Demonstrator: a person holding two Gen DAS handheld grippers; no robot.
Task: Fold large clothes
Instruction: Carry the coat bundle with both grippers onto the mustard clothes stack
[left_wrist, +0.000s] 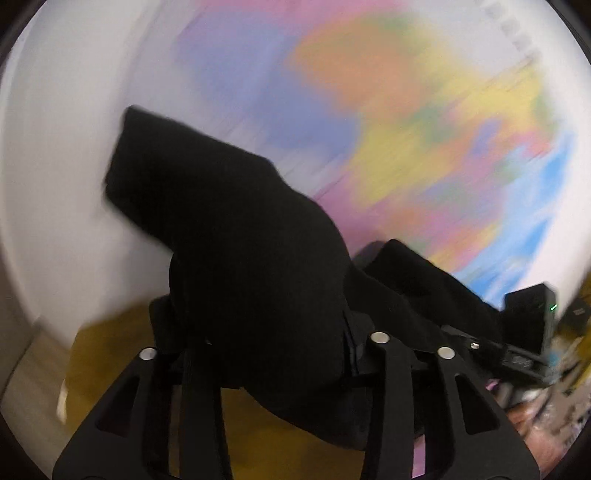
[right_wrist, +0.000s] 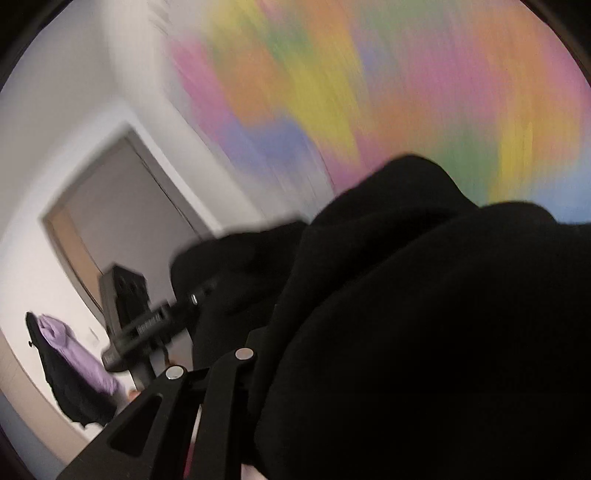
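Observation:
A large black garment (left_wrist: 221, 221) is held up in the air, bunched over my left gripper (left_wrist: 280, 339) so that its fingertips are hidden; the cloth comes up from between the jaws. The same garment stretches right to the body of my right gripper (left_wrist: 528, 317). In the right wrist view the black garment (right_wrist: 424, 314) covers most of my right gripper (right_wrist: 314, 354), which grips a thick fold. The body of my left gripper (right_wrist: 125, 306) shows at the left, its fingers buried in the cloth. Both views are blurred.
A blurred, many-coloured wall chart (left_wrist: 388, 110) fills the white wall behind. Below lies a mustard-yellow surface (left_wrist: 110, 354). A grey door (right_wrist: 122, 221) stands at the left, with purple and black clothes (right_wrist: 74, 350) hanging beside it. Clutter (left_wrist: 554, 406) sits low on the right.

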